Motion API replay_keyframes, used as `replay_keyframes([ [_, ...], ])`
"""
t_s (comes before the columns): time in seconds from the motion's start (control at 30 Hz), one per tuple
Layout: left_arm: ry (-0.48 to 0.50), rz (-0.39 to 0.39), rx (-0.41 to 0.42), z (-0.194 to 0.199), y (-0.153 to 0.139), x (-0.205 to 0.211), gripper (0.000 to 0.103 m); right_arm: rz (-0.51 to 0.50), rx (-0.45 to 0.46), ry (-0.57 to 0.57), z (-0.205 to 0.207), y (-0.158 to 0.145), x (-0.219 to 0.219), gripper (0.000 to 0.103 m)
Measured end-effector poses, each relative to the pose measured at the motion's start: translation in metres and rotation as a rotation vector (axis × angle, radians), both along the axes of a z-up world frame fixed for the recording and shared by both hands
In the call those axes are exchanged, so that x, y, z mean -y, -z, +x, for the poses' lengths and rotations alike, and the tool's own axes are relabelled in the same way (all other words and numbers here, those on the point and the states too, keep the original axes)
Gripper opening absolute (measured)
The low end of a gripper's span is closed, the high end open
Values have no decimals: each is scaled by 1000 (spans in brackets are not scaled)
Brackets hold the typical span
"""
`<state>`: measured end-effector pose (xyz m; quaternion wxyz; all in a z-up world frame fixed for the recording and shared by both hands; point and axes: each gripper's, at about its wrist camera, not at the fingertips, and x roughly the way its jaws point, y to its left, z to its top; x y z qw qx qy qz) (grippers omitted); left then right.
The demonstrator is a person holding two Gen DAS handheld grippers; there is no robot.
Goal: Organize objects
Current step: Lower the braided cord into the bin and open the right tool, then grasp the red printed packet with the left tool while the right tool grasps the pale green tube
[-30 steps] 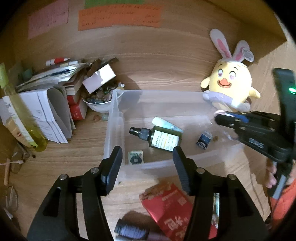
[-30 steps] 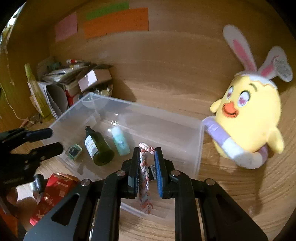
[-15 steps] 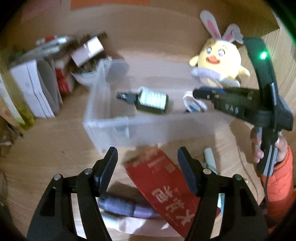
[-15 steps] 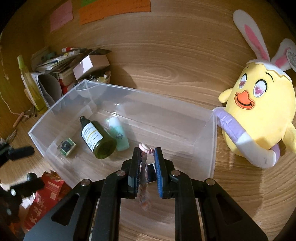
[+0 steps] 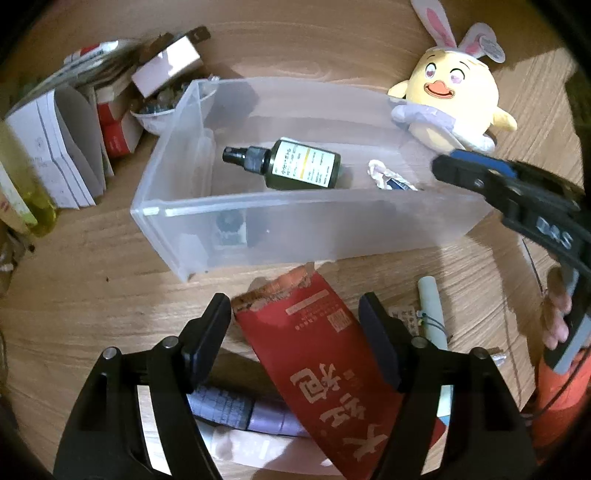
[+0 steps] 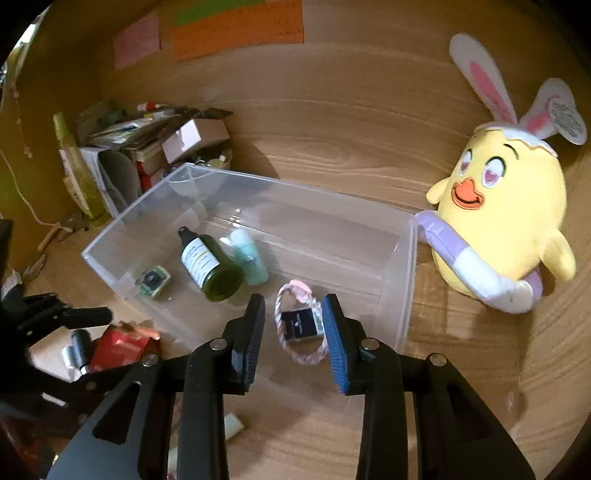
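Left wrist view: left tongs [image 5: 295,325] stand apart, jaws just widened, straddling the torn top of the red packet [image 5: 325,354] without pressing it. The packet lies flat on the table, just outside the near wall of the clear bin [image 5: 303,225]. Risk: flat, thin packet; the jaws may skate over it or crumple the torn end instead of gripping. A purple tube [image 5: 240,413] lies partly under the packet and a white stick [image 5: 430,310] just beside it; either could get pinched or dragged along. Right tongs [image 5: 476,173] hang over the bin's right end.

Right wrist view: right tongs [image 6: 293,332] apart, jaws just opened, nothing between the pads; the braided loop [image 6: 301,325] lies on the bin floor around a small dark card [image 6: 301,325], released. Risk: if the jaws drop, they catch the loop again.

Surface: wood-grain table, cluttered with papers and boxes [image 6: 147,147] at the far left corner, plush chick [image 6: 506,221] touching the bin's right end. Dim room, coloured notes [image 6: 236,29] on the back panel.
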<state>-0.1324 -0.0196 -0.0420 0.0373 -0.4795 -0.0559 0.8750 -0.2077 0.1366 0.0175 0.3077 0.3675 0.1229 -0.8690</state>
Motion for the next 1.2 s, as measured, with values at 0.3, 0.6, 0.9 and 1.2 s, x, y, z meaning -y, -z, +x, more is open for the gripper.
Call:
replay_keyframes([
  [0.3, -5, -45, -19, 9, -1, 5, 72, -58, -13, 5, 39, -9, -28, 35],
  [0.6, -24, -22, -37, 18, 1, 15, 71, -38, 63, -44, 78, 13, -44, 35],
  [0.9, -41, 24, -58, 19, 2, 21, 62, -75, 187, -64, 77, 34, -31, 35],
  [1.2, -21, 16, -83, 18, 3, 18, 61, -80, 275, -51, 62, 52, -11, 37],
])
